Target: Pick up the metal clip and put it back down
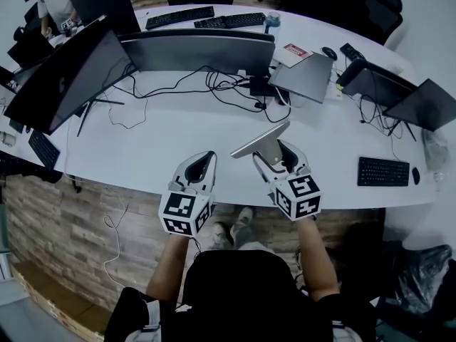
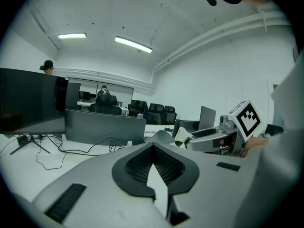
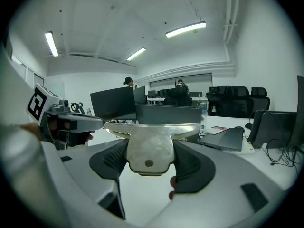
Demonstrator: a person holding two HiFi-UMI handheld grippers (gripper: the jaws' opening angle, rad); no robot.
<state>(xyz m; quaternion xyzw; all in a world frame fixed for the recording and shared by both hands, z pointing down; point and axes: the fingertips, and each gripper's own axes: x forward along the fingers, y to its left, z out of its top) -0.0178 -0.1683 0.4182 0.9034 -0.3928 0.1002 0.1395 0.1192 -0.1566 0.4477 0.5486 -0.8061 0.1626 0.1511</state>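
Silvery metal: a flat metal clip [image 3: 149, 148] with a wide crossbar and a small round hole is gripped between the dark ribbed pads of the right gripper [image 1: 273, 157]. The jaws are closed narrowly on the clip's lower tab, and the crossbar sticks out beyond their tips.

From the head view, the clip [image 1: 260, 142] sits tilted above the near edge of a white tabletop [image 1: 171, 137]. It appears to be held clear of the surface, not resting on it.

The left gripper [image 1: 202, 162] is just beside it, to the left. It holds nothing, and its jaw tips are drawn together with only a thin sliver of tabletop showing between the pads.

Farther back on the tabletop are dark monitors [image 1: 192, 48], loose black cables [image 1: 214, 84], a closed laptop [image 1: 305, 75] and a keyboard [image 1: 383, 171] at the right.

As for progress, the pick-up half looks done, since the clip is secured and seemingly lifted. What is left is to lower it onto the bare tabletop beneath, open the right gripper and draw away. The clip is thin and held only by its tab, so it may pivot in the pads on the way down.
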